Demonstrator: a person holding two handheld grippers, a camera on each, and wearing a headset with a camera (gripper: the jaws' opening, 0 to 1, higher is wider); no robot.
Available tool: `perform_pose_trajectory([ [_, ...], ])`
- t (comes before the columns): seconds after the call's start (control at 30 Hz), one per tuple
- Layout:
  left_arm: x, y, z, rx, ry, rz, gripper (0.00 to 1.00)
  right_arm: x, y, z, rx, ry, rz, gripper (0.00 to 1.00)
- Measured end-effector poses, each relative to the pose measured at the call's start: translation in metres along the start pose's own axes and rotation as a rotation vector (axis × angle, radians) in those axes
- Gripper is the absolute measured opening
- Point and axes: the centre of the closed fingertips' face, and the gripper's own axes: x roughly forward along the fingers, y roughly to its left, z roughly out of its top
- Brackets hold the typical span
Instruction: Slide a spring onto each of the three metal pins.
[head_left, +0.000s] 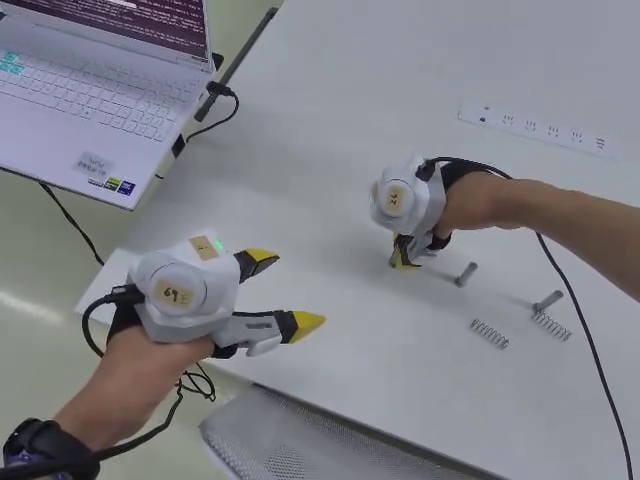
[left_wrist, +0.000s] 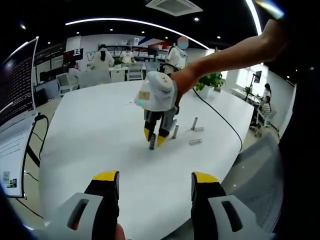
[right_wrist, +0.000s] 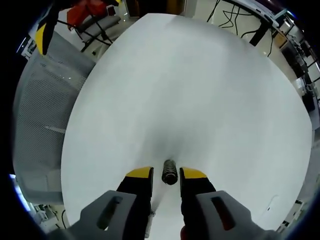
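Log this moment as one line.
right gripper: open, fingers straddling pin with spring | left gripper: open, held off the work | two bare pins, two loose springs on table

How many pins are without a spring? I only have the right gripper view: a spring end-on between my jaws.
Observer: Two, a nearer bare pin and a farther bare pin, both upright beside the right gripper.
Operator: Springs for them?
Observer: Yes, one loose spring and a second loose spring lie flat near those pins.
Operator: And my other gripper?
Observer: The left gripper is open, holding nothing, near the table edge.
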Motion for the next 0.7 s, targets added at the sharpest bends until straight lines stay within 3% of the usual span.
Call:
perform_pose_trajectory([
  [0.37,0.001,-0.001,0.002,0.004,0.0,-0.002,0.54,-0.006,0.0,-0.001,0.02,-0.016,-0.01,0.25],
  [0.7,0.001,0.0,0.004,0.009,0.0,-0.005,0.55,-0.019,0.001,-0.013,0.056,-0.034,-0.033,0.32],
])
